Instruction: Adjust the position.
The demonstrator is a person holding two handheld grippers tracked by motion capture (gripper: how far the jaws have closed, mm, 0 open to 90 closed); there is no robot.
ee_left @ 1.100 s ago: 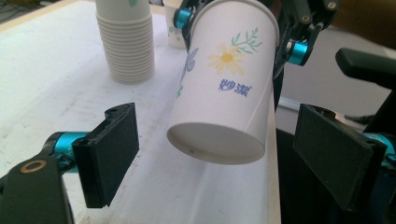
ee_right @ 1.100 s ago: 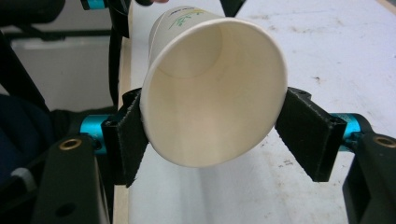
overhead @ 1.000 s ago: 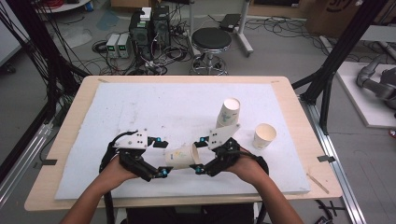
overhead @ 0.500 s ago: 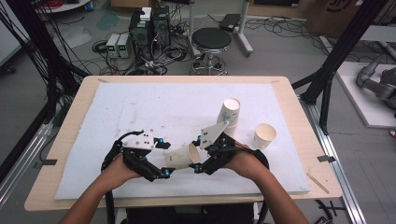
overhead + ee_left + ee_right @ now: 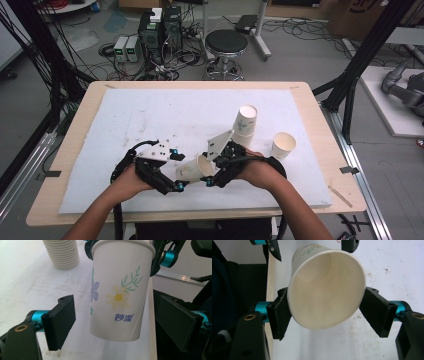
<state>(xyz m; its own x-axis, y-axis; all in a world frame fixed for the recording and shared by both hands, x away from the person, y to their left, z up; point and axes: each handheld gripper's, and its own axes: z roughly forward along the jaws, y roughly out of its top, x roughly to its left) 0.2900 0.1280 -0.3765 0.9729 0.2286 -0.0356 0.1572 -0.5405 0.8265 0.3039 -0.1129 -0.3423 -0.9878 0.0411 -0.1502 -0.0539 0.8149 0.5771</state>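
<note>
High view: paper cup [image 5: 194,169] near mat's front edge [image 5: 200,204].

Cups on the counter, counted

One flowered paper cup [image 5: 194,169] held in the air, one stack of cups [image 5: 245,125], one single cup [image 5: 283,145] beside it.

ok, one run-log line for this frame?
right claw: shut on paper cup | left claw: open, just been closing, pads clear of cup | cup stack: on table
</note>
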